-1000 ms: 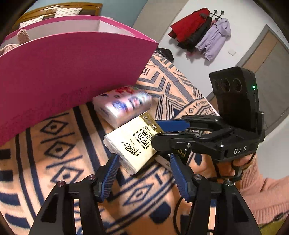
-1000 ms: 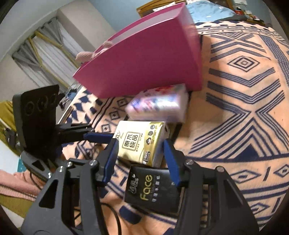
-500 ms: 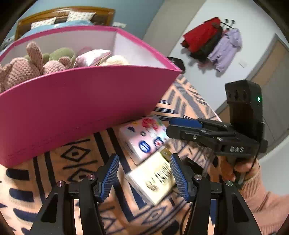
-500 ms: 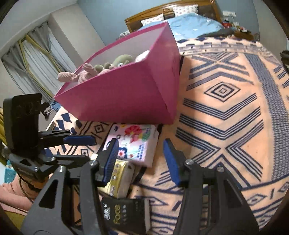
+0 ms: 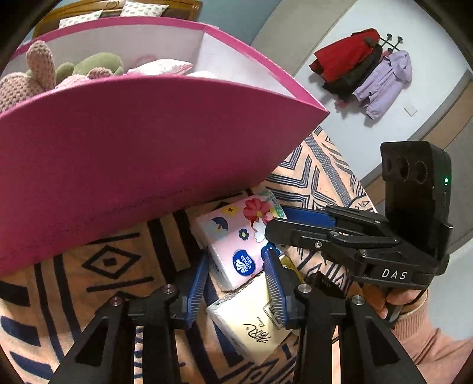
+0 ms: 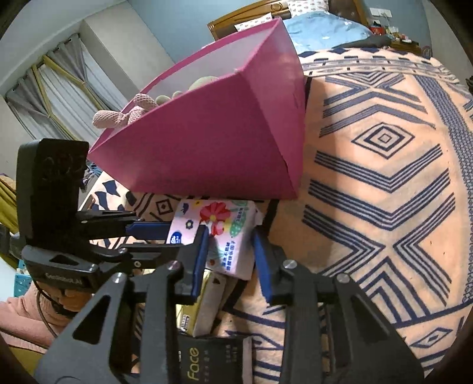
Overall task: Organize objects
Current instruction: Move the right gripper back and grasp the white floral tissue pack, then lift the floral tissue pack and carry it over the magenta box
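Note:
A pink flowered tissue pack (image 5: 236, 239) (image 6: 220, 233) lies on the patterned blanket just in front of the magenta box (image 5: 133, 153) (image 6: 212, 141). A cream-yellow tissue pack (image 5: 254, 325) (image 6: 195, 310) lies tilted beside it, and a black "Face" pack (image 6: 212, 357) lies nearest. My left gripper (image 5: 235, 286) is open, its fingers on either side of the flowered pack's near end. My right gripper (image 6: 229, 260) is open around the same pack from the other side. Neither visibly presses it.
The magenta box holds knitted plush toys (image 5: 35, 76) and a pink pillow (image 5: 159, 66). The orange and navy blanket (image 6: 384, 177) spreads wide to the right. Coats (image 5: 363, 68) hang on the far wall. A bed headboard (image 6: 242, 20) stands behind the box.
Both grippers have shifted from the yellow pack to the flowered pack and closed in around it. The yellow pack has tipped onto its side. The jaws have narrowed.

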Demonstrator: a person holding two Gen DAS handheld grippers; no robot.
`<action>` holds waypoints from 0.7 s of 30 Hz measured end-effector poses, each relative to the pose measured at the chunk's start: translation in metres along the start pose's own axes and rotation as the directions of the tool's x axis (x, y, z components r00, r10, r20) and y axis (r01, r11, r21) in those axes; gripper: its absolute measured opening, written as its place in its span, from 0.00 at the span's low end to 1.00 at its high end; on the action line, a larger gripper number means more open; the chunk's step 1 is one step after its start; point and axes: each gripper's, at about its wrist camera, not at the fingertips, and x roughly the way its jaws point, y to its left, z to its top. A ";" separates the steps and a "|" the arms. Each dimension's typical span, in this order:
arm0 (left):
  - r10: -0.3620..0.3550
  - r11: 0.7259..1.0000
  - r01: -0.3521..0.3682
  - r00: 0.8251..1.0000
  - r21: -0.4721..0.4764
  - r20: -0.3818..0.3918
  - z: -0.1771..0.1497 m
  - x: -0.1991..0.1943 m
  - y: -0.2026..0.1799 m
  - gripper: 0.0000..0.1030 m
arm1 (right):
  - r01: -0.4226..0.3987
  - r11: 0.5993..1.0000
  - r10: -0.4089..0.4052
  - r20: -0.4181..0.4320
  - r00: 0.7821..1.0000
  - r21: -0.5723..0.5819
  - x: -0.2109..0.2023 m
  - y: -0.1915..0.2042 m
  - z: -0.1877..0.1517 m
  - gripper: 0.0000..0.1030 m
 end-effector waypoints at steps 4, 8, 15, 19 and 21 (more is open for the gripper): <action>-0.014 1.000 0.014 1.000 -0.002 0.021 -0.001 -0.009 0.000 0.38 | -0.006 1.000 0.006 0.025 1.000 -0.008 -0.009 0.006 -0.001 0.33; -0.018 1.000 0.018 0.999 0.013 0.052 -0.001 -0.021 -0.006 0.38 | -0.006 1.000 0.007 0.048 0.999 -0.023 -0.019 0.015 -0.003 0.33; -0.011 0.999 0.007 0.996 0.044 0.093 -0.002 -0.038 -0.014 0.38 | -0.005 0.999 0.008 0.080 0.997 -0.043 -0.030 0.027 -0.004 0.33; -0.016 0.999 0.010 0.994 0.053 0.107 -0.003 -0.044 -0.017 0.38 | -0.004 0.999 0.008 0.092 0.996 -0.044 -0.035 0.031 -0.006 0.33; -0.009 0.998 0.002 0.993 0.064 0.116 -0.004 -0.045 -0.020 0.38 | -0.007 0.999 0.011 0.098 0.995 -0.042 -0.038 0.032 -0.007 0.33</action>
